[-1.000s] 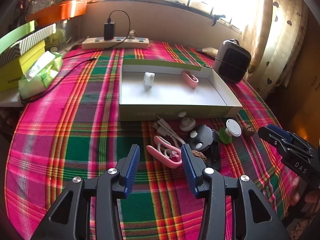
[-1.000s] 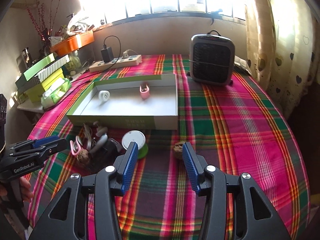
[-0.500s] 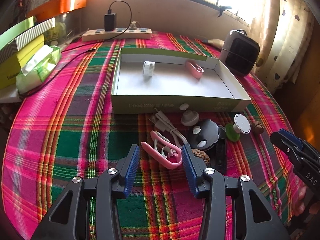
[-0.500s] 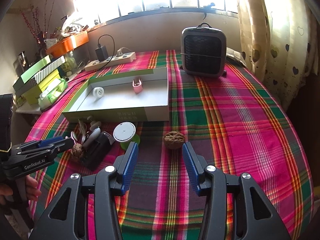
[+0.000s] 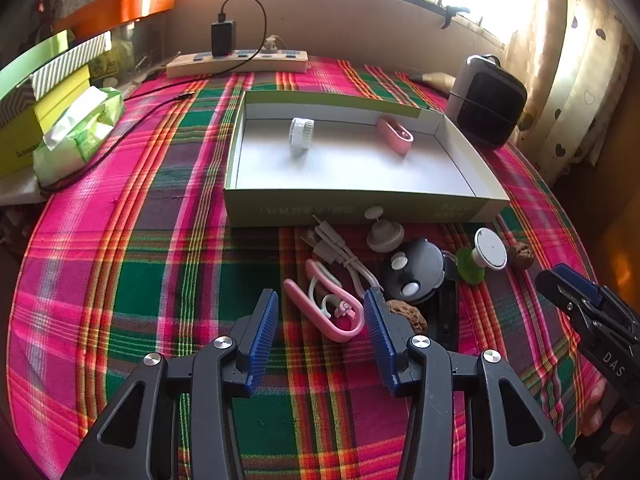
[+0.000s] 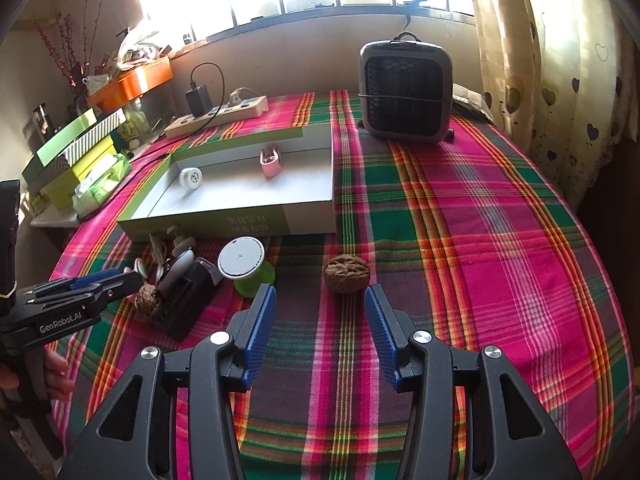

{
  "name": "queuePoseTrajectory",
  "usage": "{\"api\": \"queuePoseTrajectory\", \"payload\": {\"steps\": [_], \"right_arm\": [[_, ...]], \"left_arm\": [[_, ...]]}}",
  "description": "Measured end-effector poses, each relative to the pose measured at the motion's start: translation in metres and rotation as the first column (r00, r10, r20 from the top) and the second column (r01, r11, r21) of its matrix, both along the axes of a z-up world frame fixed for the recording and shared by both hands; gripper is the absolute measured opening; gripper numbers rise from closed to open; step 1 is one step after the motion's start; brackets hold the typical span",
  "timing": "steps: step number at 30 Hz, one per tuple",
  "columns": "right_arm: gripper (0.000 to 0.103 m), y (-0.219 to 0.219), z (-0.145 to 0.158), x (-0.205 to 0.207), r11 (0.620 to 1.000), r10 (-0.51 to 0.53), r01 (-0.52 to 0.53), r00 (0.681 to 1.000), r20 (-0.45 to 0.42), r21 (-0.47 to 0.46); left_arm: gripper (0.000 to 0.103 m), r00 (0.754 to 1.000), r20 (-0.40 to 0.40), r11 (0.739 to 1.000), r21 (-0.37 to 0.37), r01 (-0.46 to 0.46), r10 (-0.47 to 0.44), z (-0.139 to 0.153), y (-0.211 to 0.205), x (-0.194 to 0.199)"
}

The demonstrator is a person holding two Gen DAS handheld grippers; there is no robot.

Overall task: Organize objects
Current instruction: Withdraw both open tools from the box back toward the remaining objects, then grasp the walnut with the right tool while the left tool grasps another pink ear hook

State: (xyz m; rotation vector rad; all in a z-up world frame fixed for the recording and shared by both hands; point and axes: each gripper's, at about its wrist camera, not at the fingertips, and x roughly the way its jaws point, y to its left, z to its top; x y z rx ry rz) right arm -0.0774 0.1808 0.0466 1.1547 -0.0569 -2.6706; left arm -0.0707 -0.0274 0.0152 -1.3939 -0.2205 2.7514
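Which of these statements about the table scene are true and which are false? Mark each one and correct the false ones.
1. The open box holds two items, a white round part and a pink clip. True.
2. The right gripper is clamped on a walnut. False: its fingers stand apart and the walnut lies on the cloth just beyond them.
3. A black charger is plugged into the power strip. True.
4. The small heater stands inside the box. False: it stands on the tablecloth beyond the box.
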Motion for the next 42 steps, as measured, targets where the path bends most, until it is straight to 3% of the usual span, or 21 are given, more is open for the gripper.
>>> {"api": "queuePoseTrajectory", "payload": {"steps": [12, 29, 42], "right_arm": [[0.048, 0.002, -0.004, -0.003, 1.000, -0.008, 0.008, 1.000, 0.014, -0.005], [0.048, -0.009, -0.019, -0.029, 0.995, 0.019, -0.025, 0.998, 0.061, 0.100], [0.048, -0.009, -0.025, -0.042, 0.992, 0.019, -0.028, 0.997, 0.074, 0.123]], "left_arm": [[0.043, 0.999, 0.018, 0.992, -0.118, 0.037, -0.035, 0.004, -0.006, 0.004], [0.043, 0.999, 0.030, 0.998, -0.064, 0.030, -0.028, -0.004, -0.008, 0.002], [0.043, 1.000, 0.026, 0.996, -0.088, -0.013, 0.015, -0.009, -0.013, -0.007]]}}
